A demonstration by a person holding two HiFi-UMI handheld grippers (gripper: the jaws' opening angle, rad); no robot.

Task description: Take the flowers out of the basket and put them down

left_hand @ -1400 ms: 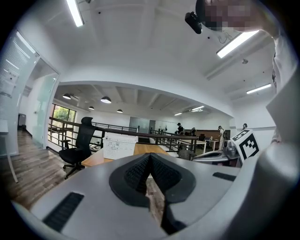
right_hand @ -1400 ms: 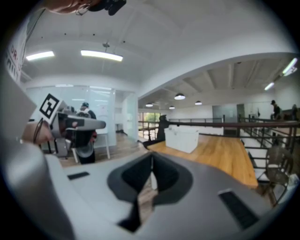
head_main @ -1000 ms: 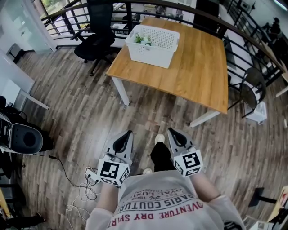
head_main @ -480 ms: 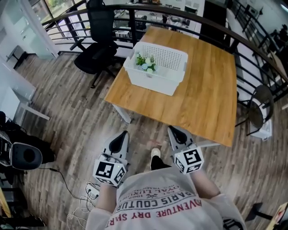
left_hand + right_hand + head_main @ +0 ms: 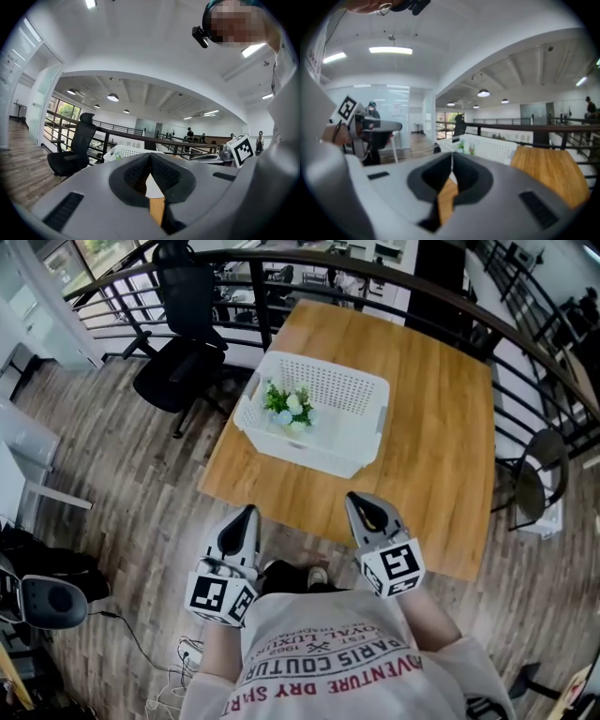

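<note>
Zero contact yet: the left gripper (image 5: 246,516) is hanging just short of the table (image 5: 232,476), its fingers pressed together on nothing. The flowers (image 5: 289,409) are sitting in the nine o'clock end of the basket (image 5: 323,454), which lies at twelve o'clock from both tools. The right gripper (image 5: 360,504) is showing its fingers closed and empty too. My call: whichever one reaches in should be spreading its fingers first, coming over the rim from above and pinching the stems low. The bare wood at the basket's three o'clock is looking like a fair landing spot.
</note>
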